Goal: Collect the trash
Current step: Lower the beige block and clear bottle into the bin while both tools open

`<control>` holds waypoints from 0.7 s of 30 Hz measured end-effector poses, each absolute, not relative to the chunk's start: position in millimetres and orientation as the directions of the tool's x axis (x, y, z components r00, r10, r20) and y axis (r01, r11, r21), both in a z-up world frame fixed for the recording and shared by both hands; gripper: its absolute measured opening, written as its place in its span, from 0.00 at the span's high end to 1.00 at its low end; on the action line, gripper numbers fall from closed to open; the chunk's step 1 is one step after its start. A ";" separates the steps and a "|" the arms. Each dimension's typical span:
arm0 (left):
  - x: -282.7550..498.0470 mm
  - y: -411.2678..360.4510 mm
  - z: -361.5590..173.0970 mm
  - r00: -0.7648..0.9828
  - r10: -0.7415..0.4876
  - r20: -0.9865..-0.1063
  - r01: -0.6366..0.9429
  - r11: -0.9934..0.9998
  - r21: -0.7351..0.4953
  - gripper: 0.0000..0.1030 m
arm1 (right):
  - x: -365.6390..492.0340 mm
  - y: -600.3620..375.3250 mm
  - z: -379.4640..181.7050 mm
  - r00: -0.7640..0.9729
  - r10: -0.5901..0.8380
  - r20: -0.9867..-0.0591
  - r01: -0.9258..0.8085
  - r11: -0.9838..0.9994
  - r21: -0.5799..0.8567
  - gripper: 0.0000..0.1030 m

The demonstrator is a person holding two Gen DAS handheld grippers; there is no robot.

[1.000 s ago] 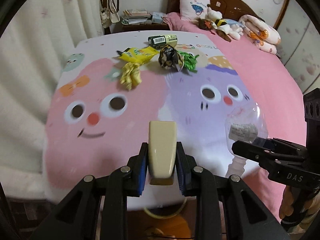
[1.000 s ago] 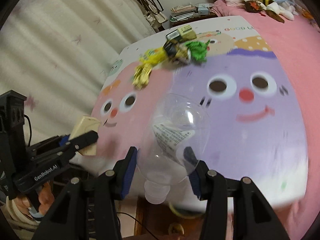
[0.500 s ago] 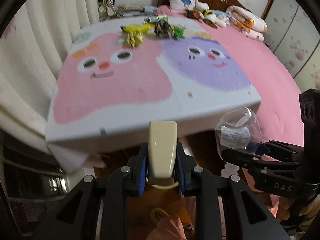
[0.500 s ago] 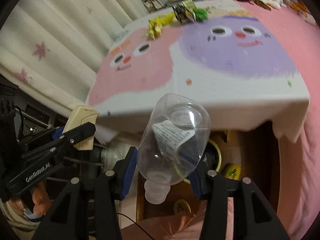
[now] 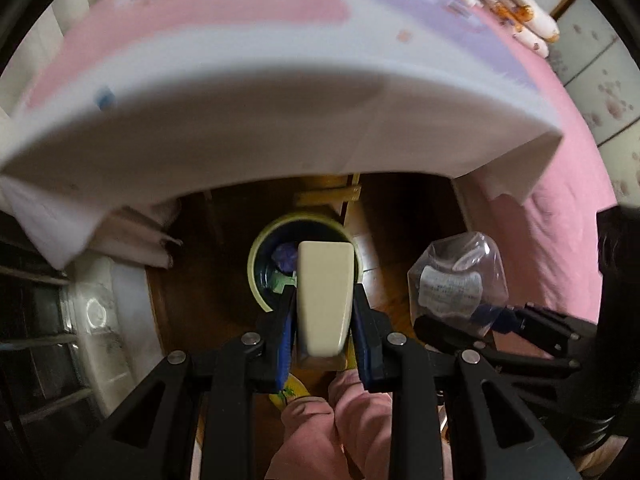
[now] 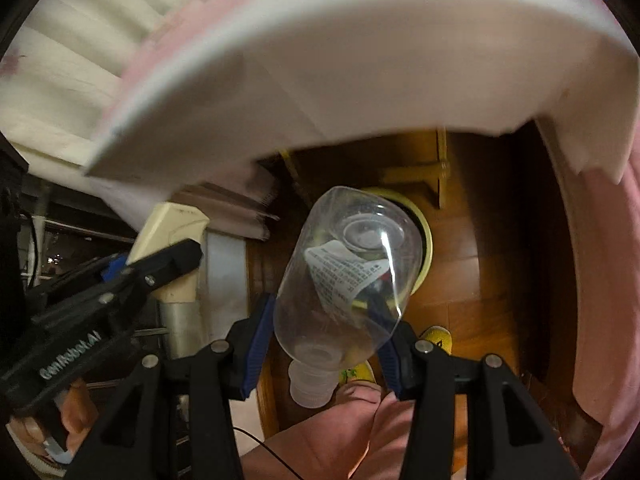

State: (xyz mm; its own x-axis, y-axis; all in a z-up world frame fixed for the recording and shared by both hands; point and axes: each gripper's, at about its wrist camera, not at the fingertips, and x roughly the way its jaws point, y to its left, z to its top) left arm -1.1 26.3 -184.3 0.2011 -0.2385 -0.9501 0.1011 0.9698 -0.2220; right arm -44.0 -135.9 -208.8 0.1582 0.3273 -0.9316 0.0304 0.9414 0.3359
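My left gripper (image 5: 325, 312) is shut on a cream-coloured box (image 5: 325, 296), held over a yellow-rimmed trash bin (image 5: 256, 256) on the wooden floor under the table's front edge. Purple and green scraps lie inside the bin. My right gripper (image 6: 326, 320) is shut on a clear plastic bottle (image 6: 348, 268) with a loose printed label, neck toward the camera, above the bin's rim (image 6: 427, 248). The bottle (image 5: 456, 276) shows at the right of the left wrist view; the box (image 6: 168, 232) and left gripper (image 6: 160, 268) show at the left of the right wrist view.
The tablecloth's white hanging edge (image 5: 280, 128) overhangs close above the bin. A pink bed cover (image 5: 560, 216) drops at the right, and a curtain (image 6: 80, 80) hangs at the left. A person's pink-clad legs (image 5: 336, 432) and yellow slippers (image 6: 436, 336) stand near the bin.
Both grippers have dropped from above the tabletop to below its front edge, tipping downward over the bin. The box and the bottle stay gripped. The trash on the table has left view.
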 end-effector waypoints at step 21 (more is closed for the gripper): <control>48.3 2.6 -325.7 0.151 -0.212 -0.965 0.024 0.977 -0.211 0.13 | 18.1 -137.7 -366.3 0.072 0.310 -0.948 0.055 0.948 0.314 0.46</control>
